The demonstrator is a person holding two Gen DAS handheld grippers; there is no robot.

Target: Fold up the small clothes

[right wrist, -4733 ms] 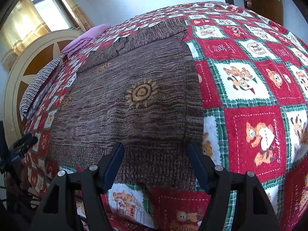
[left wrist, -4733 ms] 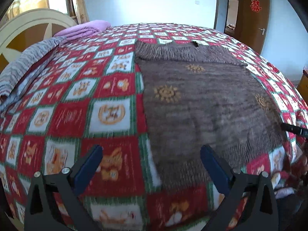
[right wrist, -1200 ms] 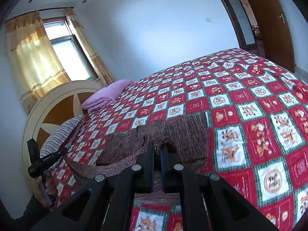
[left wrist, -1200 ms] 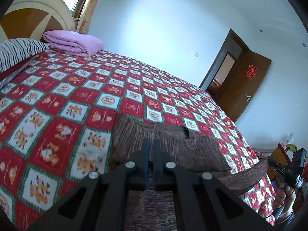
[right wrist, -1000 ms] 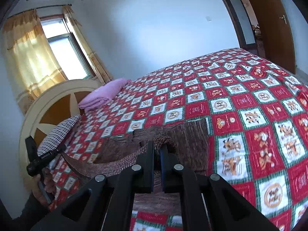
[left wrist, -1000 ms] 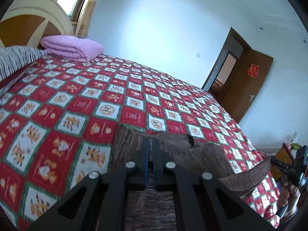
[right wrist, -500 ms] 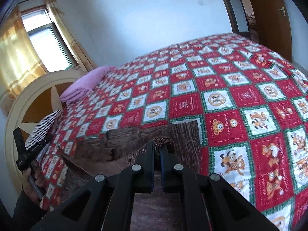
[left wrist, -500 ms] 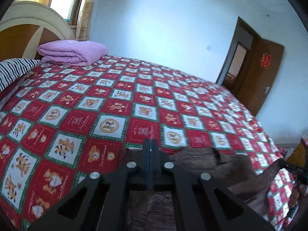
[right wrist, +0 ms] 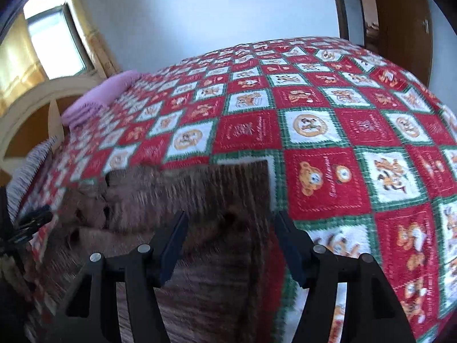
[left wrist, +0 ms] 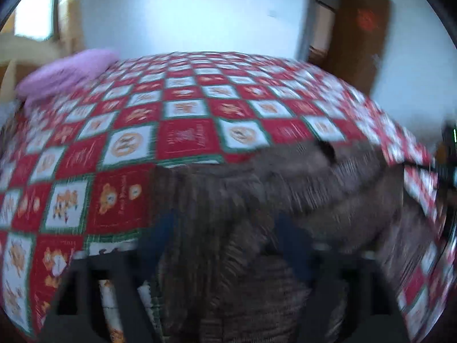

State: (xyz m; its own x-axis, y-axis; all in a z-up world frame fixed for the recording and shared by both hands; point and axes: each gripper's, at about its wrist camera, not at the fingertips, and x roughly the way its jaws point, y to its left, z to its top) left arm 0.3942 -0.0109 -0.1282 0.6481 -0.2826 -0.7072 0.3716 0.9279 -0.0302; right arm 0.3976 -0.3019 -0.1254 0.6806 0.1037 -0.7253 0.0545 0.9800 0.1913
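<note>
A brown knitted sweater (right wrist: 200, 200) lies on a bed with a red, white and green checked blanket (right wrist: 342, 131) that has little bears on it. The sweater is folded over on itself, so one layer rests on top of another, and it sits near the close edge of the bed. The right gripper (right wrist: 231, 243) is above the sweater's right side. Its jaws are opening, the two blue pads stand apart, and the cloth lies under the gap between them but they do not pinch it. The left gripper (left wrist: 228, 245) is over the left side of the sweater. That picture is very blurry, but its blue pads also stand apart and its jaws are opening too, with the bunched cloth between them and not squeezed. A purple folded blanket (right wrist: 97, 100) sits far back by the headboard (right wrist: 31, 114). A brown door (left wrist: 360, 40) is open at the far right.
</note>
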